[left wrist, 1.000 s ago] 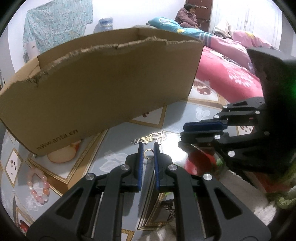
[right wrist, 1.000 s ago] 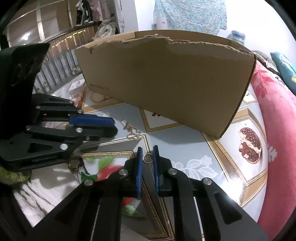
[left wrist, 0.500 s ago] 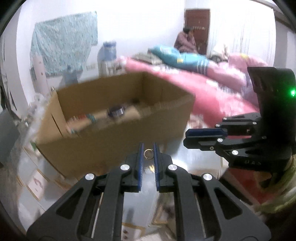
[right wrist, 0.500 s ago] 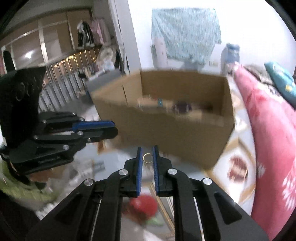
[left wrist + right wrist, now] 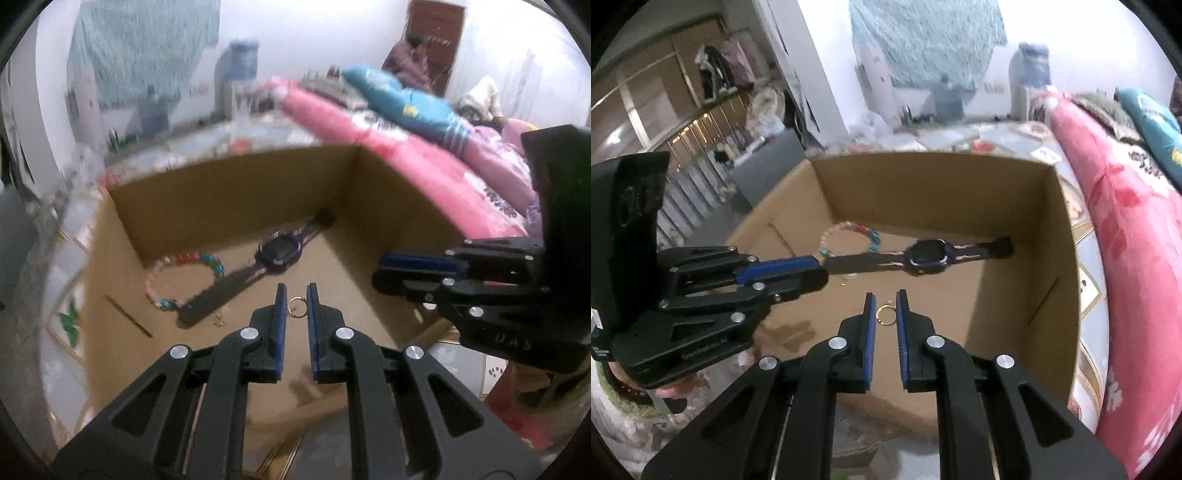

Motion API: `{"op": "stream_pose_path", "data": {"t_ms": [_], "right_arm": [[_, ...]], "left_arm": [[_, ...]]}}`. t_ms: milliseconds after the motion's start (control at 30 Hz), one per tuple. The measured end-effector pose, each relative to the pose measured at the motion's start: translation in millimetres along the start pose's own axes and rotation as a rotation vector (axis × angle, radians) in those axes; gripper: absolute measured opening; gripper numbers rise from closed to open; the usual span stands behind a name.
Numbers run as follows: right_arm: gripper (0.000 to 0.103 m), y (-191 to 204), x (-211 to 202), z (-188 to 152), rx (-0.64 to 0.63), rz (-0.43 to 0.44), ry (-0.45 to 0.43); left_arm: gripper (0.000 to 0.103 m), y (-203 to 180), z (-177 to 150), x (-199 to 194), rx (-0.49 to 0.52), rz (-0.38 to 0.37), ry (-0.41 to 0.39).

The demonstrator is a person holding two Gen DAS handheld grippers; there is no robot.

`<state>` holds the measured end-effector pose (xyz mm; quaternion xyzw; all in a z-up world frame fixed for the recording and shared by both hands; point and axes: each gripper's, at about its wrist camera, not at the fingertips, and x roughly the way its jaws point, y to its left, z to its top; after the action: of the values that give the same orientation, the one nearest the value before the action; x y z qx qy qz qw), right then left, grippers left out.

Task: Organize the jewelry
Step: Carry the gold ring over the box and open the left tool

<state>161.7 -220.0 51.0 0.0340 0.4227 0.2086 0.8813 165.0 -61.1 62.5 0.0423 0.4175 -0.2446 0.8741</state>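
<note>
While both grippers hang over the open cardboard box point(image 5: 236, 192), each one has a small gold ring pinched between its blue pads, so that's two rings in play. The left gripper point(image 5: 294, 308) has its fingers drawn in close on the ring point(image 5: 297, 308), which sits right at the fingertips, held above the box floor. Same deal on the other side: the right gripper point(image 5: 885, 315) is nipping its own gold ring point(image 5: 885, 316) at the tips, with just the ring's width between the pads. Down in the box there's a dark purple watch point(image 5: 279, 254) lying flat with its strap stretched out, and a colorful beaded bracelet point(image 5: 177, 277) just beside it, touching the strap near one end. A tiny gold piece point(image 5: 218, 320) lies near the strap too, can't tell what it is. Pink bedding point(image 5: 1126, 236) runs along the box's right side.
</note>
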Motion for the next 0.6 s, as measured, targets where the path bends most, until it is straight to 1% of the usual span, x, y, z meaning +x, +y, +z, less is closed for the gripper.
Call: {"op": "stream_pose_path", "data": {"t_ms": [100, 167, 200, 233, 267, 300, 333, 400, 500, 533, 600], "right_arm": [[0.012, -7.3, 13.2, 8.2, 0.003, -0.031, 0.032], [0.013, -12.7, 16.2, 12.9, 0.014, -0.022, 0.039], [0.015, -15.4, 16.0, 13.5, 0.022, -0.013, 0.040], [0.022, -18.3, 14.9, 15.0, 0.031, -0.011, 0.035], [0.025, -19.8, 13.4, 15.9, 0.034, -0.010, 0.028], [0.028, -20.7, 11.8, 16.3, 0.034, -0.007, 0.021], [0.030, -21.5, 9.5, 16.5, 0.036, -0.001, 0.012], [0.031, -23.3, 6.5, 17.6, 0.042, 0.011, 0.000], [0.031, -23.3, -8.0, 17.8, 0.047, 0.024, -0.044], [0.031, -23.2, -14.5, 17.7, 0.049, 0.030, -0.063], [0.031, -22.1, -27.7, 16.8, 0.051, 0.041, -0.097]], "left_arm": [[0.010, 6.8, 3.8, 17.5, -0.006, 0.019, 0.040], [0.010, 12.2, 5.7, 24.3, -0.034, 0.016, 0.059], [0.010, 13.8, 5.9, 26.1, -0.046, 0.012, 0.063], [0.014, 15.6, 5.2, 26.1, -0.061, 0.010, 0.063], [0.019, 17.6, 4.6, 25.9, -0.072, 0.007, 0.062], [0.020, 19.0, 4.2, 25.3, -0.078, 0.008, 0.056], [0.021, 19.8, 4.7, 25.1, -0.078, 0.010, 0.049], [0.022, 20.2, 4.5, 21.5, -0.078, 0.016, 0.035], [0.022, 20.7, 7.3, 11.5, -0.091, 0.015, 0.006], [0.024, 20.2, 7.9, 6.2, -0.092, 0.015, -0.009], [0.031, 18.7, 7.1, -8.2, -0.091, 0.018, -0.046]]}}
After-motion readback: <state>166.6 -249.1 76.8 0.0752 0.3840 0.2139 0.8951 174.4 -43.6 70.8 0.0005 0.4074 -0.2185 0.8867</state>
